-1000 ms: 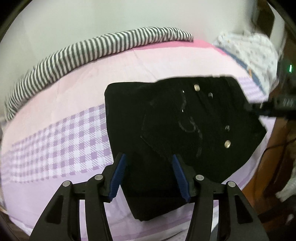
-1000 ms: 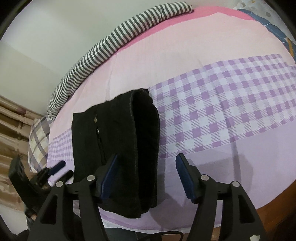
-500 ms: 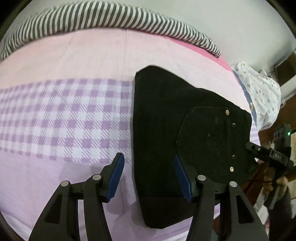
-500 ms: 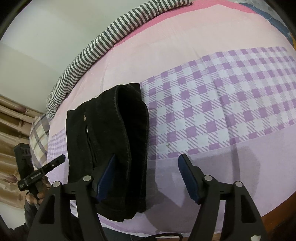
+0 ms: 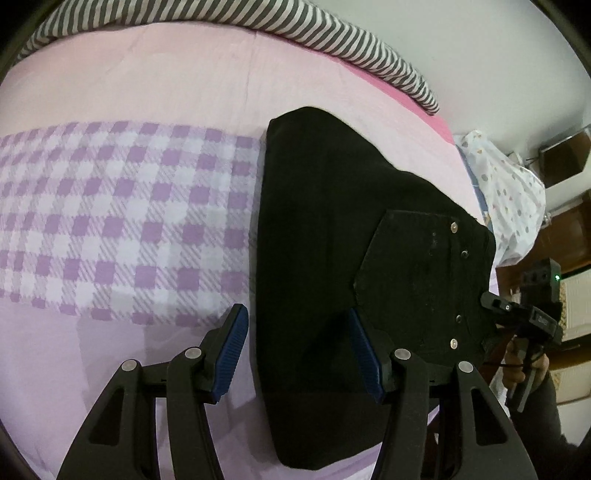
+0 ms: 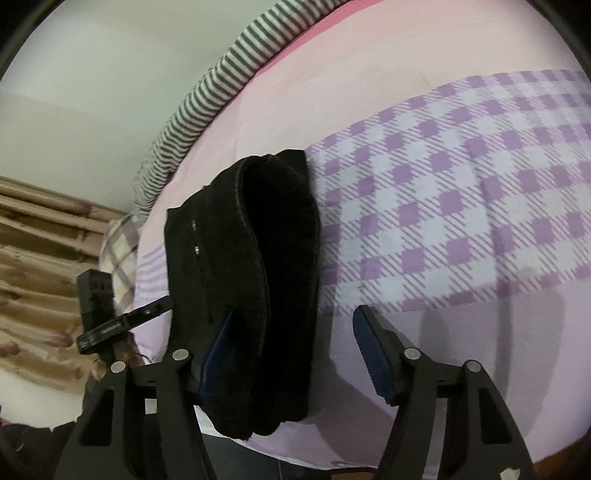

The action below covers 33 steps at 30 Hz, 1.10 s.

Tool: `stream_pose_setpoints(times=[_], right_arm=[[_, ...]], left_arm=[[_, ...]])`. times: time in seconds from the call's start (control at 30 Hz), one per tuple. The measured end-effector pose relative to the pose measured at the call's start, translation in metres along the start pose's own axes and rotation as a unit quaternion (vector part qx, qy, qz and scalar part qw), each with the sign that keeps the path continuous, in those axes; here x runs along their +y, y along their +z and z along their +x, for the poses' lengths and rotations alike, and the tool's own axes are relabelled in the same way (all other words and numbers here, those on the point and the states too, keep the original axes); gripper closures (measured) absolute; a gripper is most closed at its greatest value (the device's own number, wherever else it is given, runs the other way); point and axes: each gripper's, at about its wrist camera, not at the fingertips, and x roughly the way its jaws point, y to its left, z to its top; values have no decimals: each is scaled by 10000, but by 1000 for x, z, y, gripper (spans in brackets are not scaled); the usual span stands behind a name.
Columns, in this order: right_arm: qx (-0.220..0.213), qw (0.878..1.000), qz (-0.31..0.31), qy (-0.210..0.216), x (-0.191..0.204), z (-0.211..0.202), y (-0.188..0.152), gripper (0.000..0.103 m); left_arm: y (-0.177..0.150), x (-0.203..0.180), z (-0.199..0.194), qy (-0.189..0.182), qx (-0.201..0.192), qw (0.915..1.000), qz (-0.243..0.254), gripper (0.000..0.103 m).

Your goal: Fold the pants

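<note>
Black pants (image 5: 332, 258) lie folded in a thick stack on the bed, back pocket with metal rivets facing up. In the right wrist view the pants (image 6: 266, 295) show their folded edge, layers stacked. My left gripper (image 5: 295, 350) is open and empty, hovering over the near edge of the stack. My right gripper (image 6: 291, 358) is open and empty, just above the stack's other end. The right gripper also shows in the left wrist view (image 5: 517, 314), and the left gripper in the right wrist view (image 6: 147, 317); both sit beside the pants.
The bed sheet (image 5: 129, 229) is pink with a purple checked band. A striped bolster (image 5: 295, 33) lies along the far edge by the wall. A dotted pillow (image 5: 509, 199) and wooden furniture (image 5: 561, 162) are at right. Beige curtains (image 6: 37, 277) hang beyond the bed.
The left gripper has let the top fold down flat and swung its view leftward. The right gripper has drawn closer and lower to the stack. Both stay open.
</note>
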Motion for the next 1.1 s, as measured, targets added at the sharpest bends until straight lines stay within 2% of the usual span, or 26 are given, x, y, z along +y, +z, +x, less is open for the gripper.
stream_pose_setpoints(times=[0.2, 0.4, 0.47, 0.6, 0.73, 0.8, 0.87, 0.9, 0.97, 1.03, 1.1], right_arm=[[206, 9987, 40, 458, 0, 16, 15, 48], [430, 9959, 46, 792, 3, 30, 27, 48], [447, 9942, 191, 959, 0, 33, 29, 48], [433, 9945, 140, 943, 3, 34, 27, 49], [419, 9941, 157, 986, 1, 33, 29, 50], [419, 9941, 148, 986, 1, 33, 29, 50], [419, 9942, 136, 984, 1, 34, 29, 50], [415, 9942, 139, 987, 1, 33, 28, 50], [418, 9942, 132, 981, 1, 33, 29, 50], [414, 9942, 134, 982, 1, 33, 27, 50], [429, 9942, 132, 982, 1, 33, 28, 50]], left_arm=[[13, 0, 5, -210, -33, 9997, 84, 45], [27, -8, 14, -361, -80, 9989, 298, 32], [29, -14, 18, -363, -115, 9984, 411, 24], [28, -24, 23, -285, -134, 9975, 634, 21], [32, -15, 22, -566, -60, 9975, 427, 21], [33, -7, 20, -678, -30, 9973, 264, 24], [33, -2, 18, -662, -24, 9976, 197, 40], [32, 1, 17, -646, -36, 9978, 173, 44], [31, 13, 14, -847, -64, 9964, -10, 57], [31, 21, 14, -1122, -57, 9934, -250, 63], [32, 23, 14, -1309, -30, 9909, -298, 65]])
